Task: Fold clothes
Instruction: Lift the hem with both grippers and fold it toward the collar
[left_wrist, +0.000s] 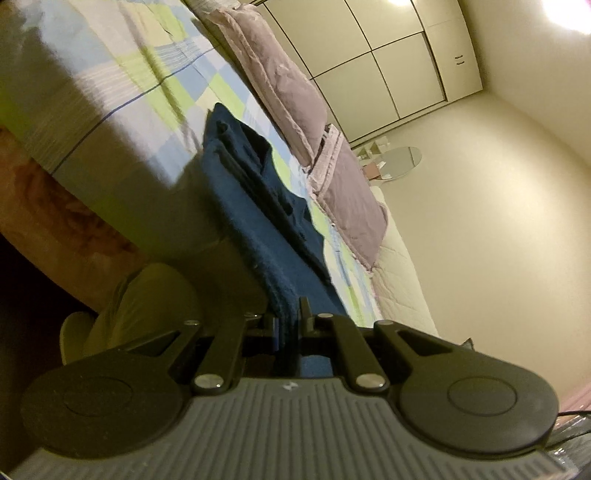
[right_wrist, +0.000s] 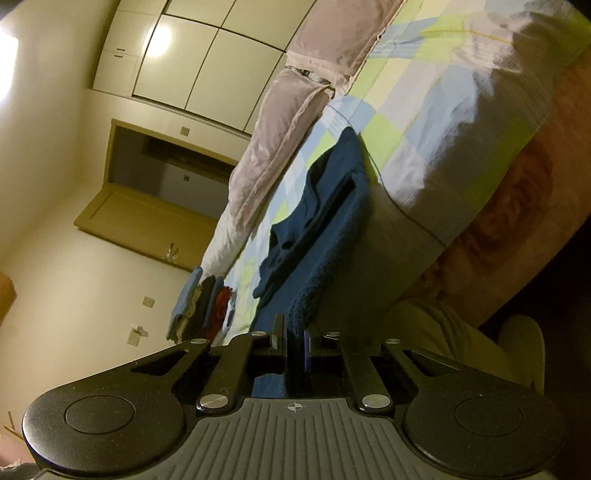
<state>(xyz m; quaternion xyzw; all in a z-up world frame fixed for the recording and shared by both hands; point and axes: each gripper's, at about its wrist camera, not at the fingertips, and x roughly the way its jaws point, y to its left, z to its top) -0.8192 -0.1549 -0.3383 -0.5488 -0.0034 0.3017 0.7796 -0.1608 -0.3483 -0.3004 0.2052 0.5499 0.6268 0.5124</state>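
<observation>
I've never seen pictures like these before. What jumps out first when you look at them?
A dark blue knitted garment runs up the middle of each view, lying on a bed with a pastel patchwork cover. Its near edge is pinched by both black two-finger tools, the left gripper and right gripper. Mauve pillows line the bed's far side, before pale wardrobe doors.

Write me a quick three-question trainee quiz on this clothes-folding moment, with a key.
1. True or false: both tongs are shut on the dark blue fabric garment.
2. What lies along the far side of the checked blue-green bedsheet: A) mauve pillows, B) a laptop, C) shoes?
3. In the right wrist view, what sits near the bed's far end?

Key: 1 true: left tongs, right tongs. 2 A, mauve pillows. 3 a stack of folded clothes.
</observation>
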